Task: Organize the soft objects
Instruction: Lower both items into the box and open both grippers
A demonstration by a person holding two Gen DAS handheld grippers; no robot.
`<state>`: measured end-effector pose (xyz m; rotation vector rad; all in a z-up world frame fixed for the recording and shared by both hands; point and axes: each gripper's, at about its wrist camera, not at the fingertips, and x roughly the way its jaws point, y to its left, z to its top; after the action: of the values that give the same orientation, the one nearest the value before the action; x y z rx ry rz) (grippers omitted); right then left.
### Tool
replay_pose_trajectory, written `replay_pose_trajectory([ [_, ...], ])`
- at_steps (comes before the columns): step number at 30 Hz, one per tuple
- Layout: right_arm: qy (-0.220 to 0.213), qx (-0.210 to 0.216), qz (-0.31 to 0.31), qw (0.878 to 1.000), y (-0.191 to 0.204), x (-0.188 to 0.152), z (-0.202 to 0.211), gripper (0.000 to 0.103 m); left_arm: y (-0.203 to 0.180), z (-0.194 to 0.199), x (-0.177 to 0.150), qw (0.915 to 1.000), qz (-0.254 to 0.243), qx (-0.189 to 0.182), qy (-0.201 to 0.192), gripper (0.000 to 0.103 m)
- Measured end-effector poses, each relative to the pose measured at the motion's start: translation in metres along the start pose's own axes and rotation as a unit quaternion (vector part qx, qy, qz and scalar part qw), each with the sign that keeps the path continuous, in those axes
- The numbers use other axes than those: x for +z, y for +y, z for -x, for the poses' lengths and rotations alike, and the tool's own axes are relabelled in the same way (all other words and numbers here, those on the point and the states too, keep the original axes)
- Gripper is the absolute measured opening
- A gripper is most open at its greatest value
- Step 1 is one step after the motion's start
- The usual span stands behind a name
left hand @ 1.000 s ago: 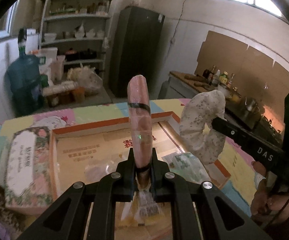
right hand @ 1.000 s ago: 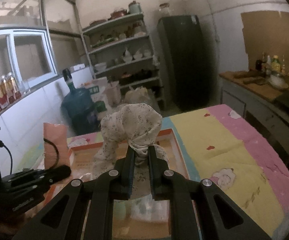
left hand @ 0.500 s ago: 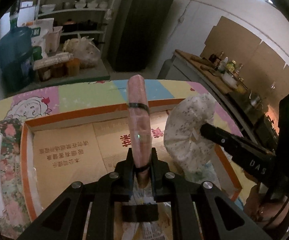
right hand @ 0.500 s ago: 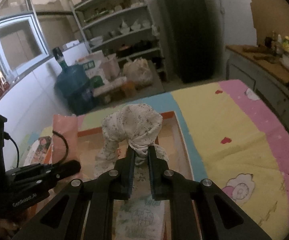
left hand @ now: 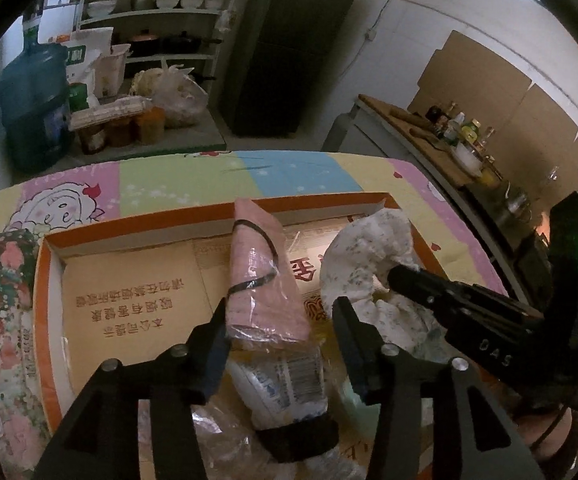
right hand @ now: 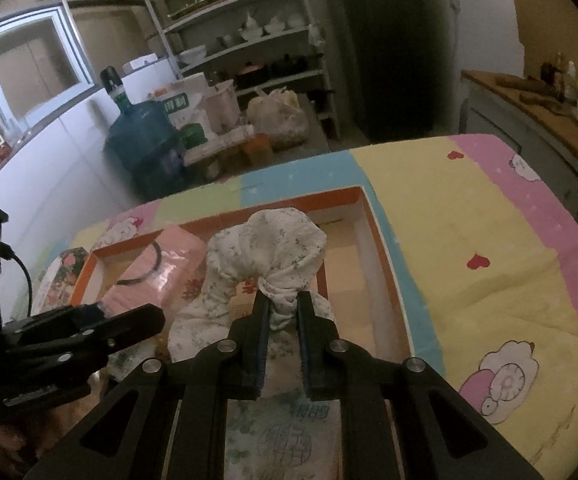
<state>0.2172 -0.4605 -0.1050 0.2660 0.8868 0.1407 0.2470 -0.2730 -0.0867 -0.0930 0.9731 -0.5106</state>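
The pink roll (left hand: 263,276) is lying in the box (left hand: 309,202), long axis running straight away from the left gripper (left hand: 281,322), and that gripper's jaws are standing wide apart on either side of its near end, gripping nothing. The roll is resting on a plastic-wrapped pack (left hand: 285,376) at the near side of the box, a black band looped around it. Just to its right, the floral cloth (right hand: 265,256) is hanging arched above the box floor, and the right gripper (right hand: 283,312) is clamping tight on its knotted end, so the right hand is the one carrying work now. My read: the cloth is going down beside the roll, so the drop point lies straight ahead and below. The box is sitting on a pastel quilt (right hand: 469,208), and a green-printed packet (right hand: 285,436) is lying under the right gripper; the far left of the box floor is showing bare cardboard.
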Motion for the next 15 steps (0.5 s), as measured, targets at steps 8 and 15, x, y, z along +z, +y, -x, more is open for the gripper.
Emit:
replay_pose_trajectory([
  [8, -0.002, 0.004, -0.015, 1.0, -0.004, -0.001, 0.002, 0.045, 0.005, 0.01, -0.003, 0.9999, 0.012, 0.0, -0.008, 0.051],
  [15, -0.01, 0.006, -0.022, 1.0, -0.003, -0.004, 0.008, 0.046, 0.002, 0.026, -0.007, 0.9995, 0.006, -0.002, -0.032, 0.061],
])
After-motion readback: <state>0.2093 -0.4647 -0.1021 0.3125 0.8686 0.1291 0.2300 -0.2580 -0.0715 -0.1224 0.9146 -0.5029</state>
